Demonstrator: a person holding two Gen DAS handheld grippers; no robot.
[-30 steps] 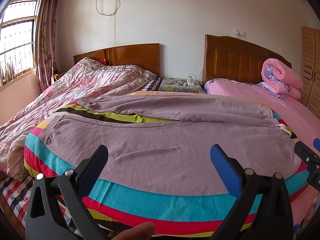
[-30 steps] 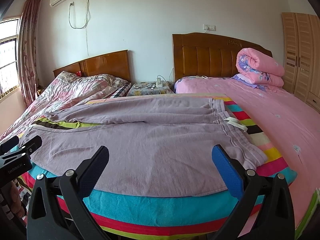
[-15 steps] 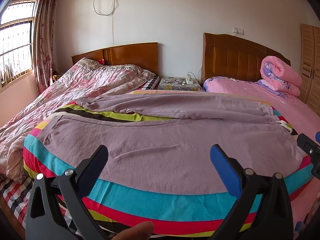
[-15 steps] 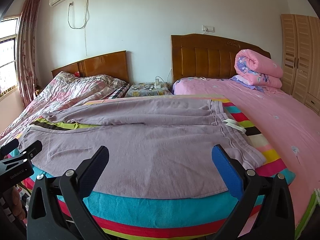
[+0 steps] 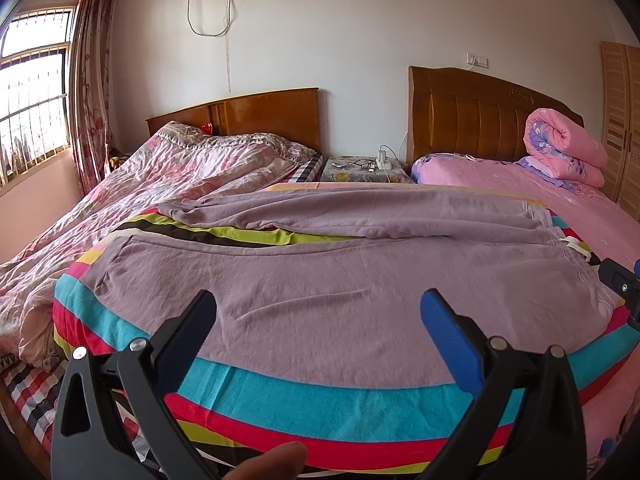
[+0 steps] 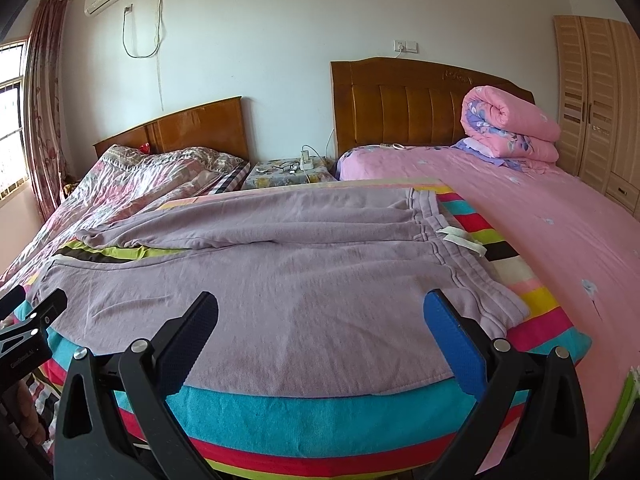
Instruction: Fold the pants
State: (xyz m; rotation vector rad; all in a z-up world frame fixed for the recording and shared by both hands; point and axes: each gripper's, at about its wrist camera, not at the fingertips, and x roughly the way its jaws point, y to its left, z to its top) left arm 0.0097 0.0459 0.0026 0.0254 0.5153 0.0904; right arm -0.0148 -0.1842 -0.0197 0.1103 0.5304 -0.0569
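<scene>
Mauve sweatpants (image 5: 340, 280) lie spread flat on a striped blanket (image 5: 320, 404), waistband to the right with a white drawstring (image 6: 460, 238), legs running left; the far leg is rumpled. They also show in the right wrist view (image 6: 300, 280). My left gripper (image 5: 318, 316) is open and empty, above the near edge of the near leg. My right gripper (image 6: 320, 316) is open and empty, above the near edge close to the waistband (image 6: 472, 280). Each gripper shows at the edge of the other's view.
A bed with a rumpled floral quilt (image 5: 140, 188) is on the left, a pink bed (image 6: 560, 220) with a rolled pink duvet (image 6: 508, 128) on the right. A nightstand (image 5: 360, 168) with cables stands between the headboards. A wardrobe (image 6: 600, 100) is far right.
Both grippers have drifted slightly, so the pants sit a little lower and closer in both views. The jaws stay open. The pants have not moved.
</scene>
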